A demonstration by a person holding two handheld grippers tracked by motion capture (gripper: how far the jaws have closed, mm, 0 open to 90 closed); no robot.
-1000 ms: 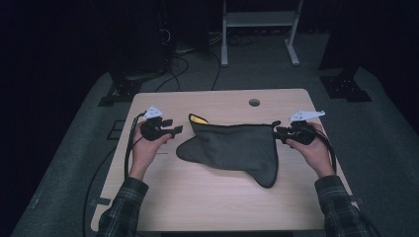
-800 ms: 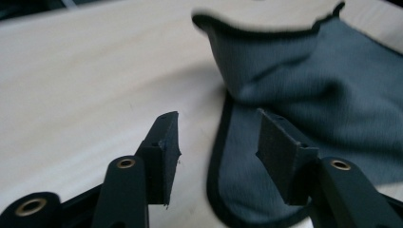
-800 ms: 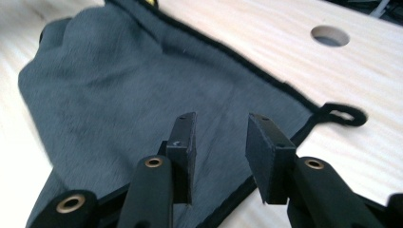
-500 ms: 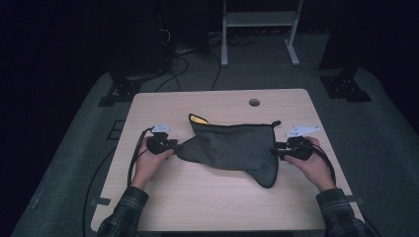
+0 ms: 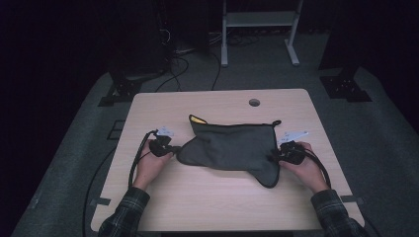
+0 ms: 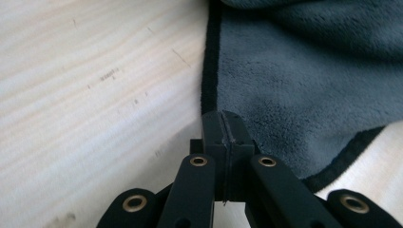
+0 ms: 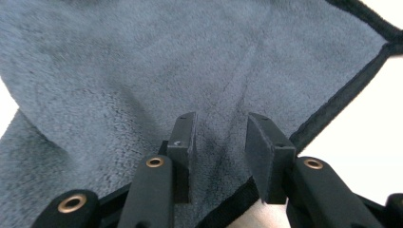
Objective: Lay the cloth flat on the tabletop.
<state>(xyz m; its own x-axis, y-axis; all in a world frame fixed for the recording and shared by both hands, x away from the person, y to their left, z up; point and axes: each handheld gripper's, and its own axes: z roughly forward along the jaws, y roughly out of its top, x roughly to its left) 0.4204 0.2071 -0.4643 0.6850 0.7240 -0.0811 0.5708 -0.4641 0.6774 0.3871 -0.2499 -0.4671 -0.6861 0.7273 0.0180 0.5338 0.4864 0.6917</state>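
A dark grey cloth (image 5: 227,148) with a black hem lies spread on the light wooden table (image 5: 222,202), one corner trailing toward the near side. A yellow bit (image 5: 197,119) peeks out at its far left corner. My left gripper (image 5: 171,148) is at the cloth's left edge. In the left gripper view the left gripper (image 6: 222,118) has its jaws shut, tips against the hem of the cloth (image 6: 309,80), with no fabric showing between them. My right gripper (image 5: 275,157) is at the cloth's right edge. In the right gripper view it (image 7: 221,130) stands open low over the fleece (image 7: 142,71).
A round cable hole (image 5: 254,102) sits near the table's far edge. Black cables trail from both grippers, the left one looping off the table's left side (image 5: 136,163). A white metal stand (image 5: 257,19) and floor cables lie beyond the table.
Both hands have come toward the near side and inward to the cloth's left and right edges. The cloth lies much as before.
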